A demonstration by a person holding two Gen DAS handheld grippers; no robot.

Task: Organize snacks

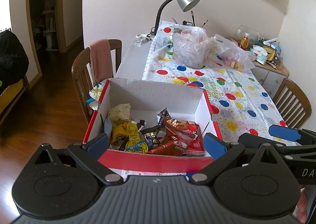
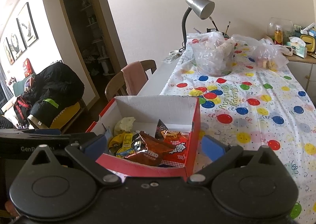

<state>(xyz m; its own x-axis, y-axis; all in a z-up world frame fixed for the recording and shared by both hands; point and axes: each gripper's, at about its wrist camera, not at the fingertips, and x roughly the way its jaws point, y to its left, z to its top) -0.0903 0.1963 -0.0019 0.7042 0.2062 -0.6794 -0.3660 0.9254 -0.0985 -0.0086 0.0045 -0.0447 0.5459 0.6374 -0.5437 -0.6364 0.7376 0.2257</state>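
Observation:
A red and white cardboard box (image 1: 152,160) (image 2: 194,125) stands at the near left edge of the table and holds several snack packets: a brown Oreo bag (image 1: 173,143) (image 2: 150,151), a red bag (image 1: 194,141) (image 2: 177,147), yellow packets (image 1: 126,133) (image 2: 120,141) and a pale bag (image 1: 120,112) (image 2: 125,123). My left gripper (image 1: 156,145) is open and empty, its blue pads either side of the box's near end. My right gripper (image 2: 154,145) is open and empty above the box's near end; it also shows in the left wrist view (image 1: 284,133).
The table wears a balloon-print cloth (image 1: 237,93) (image 2: 256,105). Two clear plastic bags of snacks (image 1: 189,46) (image 2: 213,54) (image 2: 268,56) lie at its far end beside a silver desk lamp (image 1: 183,1) (image 2: 199,8). Wooden chairs (image 1: 86,72) (image 1: 292,103) stand at both sides.

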